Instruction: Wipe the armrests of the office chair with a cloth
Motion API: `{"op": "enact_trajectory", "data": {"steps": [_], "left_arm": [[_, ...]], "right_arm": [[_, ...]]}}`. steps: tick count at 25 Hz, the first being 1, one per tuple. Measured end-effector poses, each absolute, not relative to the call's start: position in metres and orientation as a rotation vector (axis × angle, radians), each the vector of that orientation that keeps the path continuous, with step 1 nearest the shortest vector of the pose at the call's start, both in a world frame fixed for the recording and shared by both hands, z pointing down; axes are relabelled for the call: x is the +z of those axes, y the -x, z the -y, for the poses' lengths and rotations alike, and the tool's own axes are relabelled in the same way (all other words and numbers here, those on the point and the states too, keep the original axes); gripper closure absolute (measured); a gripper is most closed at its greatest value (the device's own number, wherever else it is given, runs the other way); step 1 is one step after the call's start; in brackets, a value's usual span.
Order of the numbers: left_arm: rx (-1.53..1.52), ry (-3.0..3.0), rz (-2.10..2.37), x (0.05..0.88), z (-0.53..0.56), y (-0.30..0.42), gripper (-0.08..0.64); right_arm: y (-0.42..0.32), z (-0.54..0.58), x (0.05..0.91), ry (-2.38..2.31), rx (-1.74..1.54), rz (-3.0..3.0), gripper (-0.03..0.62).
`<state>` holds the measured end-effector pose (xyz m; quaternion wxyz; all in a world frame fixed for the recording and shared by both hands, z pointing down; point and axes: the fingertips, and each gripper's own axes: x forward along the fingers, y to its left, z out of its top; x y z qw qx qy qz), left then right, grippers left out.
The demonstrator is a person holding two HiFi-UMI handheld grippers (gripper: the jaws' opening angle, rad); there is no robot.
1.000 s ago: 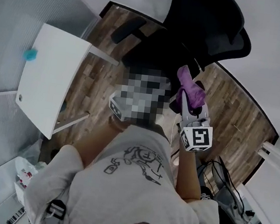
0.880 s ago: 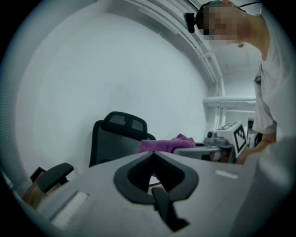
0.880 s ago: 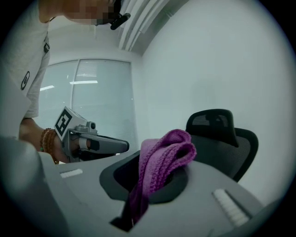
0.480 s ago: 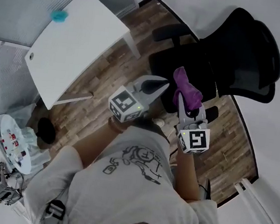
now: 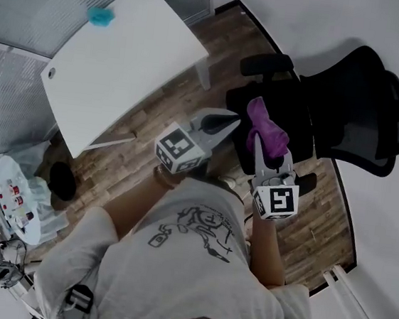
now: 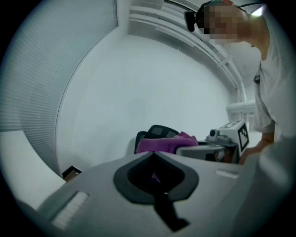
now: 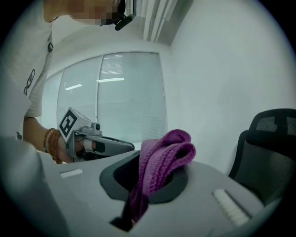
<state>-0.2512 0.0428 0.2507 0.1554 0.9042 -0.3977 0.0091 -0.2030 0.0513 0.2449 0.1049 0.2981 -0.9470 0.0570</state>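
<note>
No writing, label or number is legible in any view.

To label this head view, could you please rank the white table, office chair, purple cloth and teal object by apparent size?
Largest: white table and office chair, too alike to rank.
Next: purple cloth.
Smallest: teal object.
The cloth, held nearer the camera, may look enlarged.

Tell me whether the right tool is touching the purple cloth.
Touching. The right gripper view shows the purple cloth pinched in the closed jaws of the right tool.
</note>
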Motion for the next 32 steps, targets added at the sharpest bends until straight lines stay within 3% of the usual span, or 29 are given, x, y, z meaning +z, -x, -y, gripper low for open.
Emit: {"op": "enact_trajectory", "data": {"steps": [17,32], "left_arm": [[0.029,-2.599,1.103,0.266,0.018,0.357,0.560],[0.035,-2.544,1.139,0.282,0.073,0.356,0.560]], "right_arm": [[0.303,0.007,0.258,-0.911,0.180,2.754,0.566],[0.306,0.061,0.274,-0.831,0.210,2.748,0.566]]}}
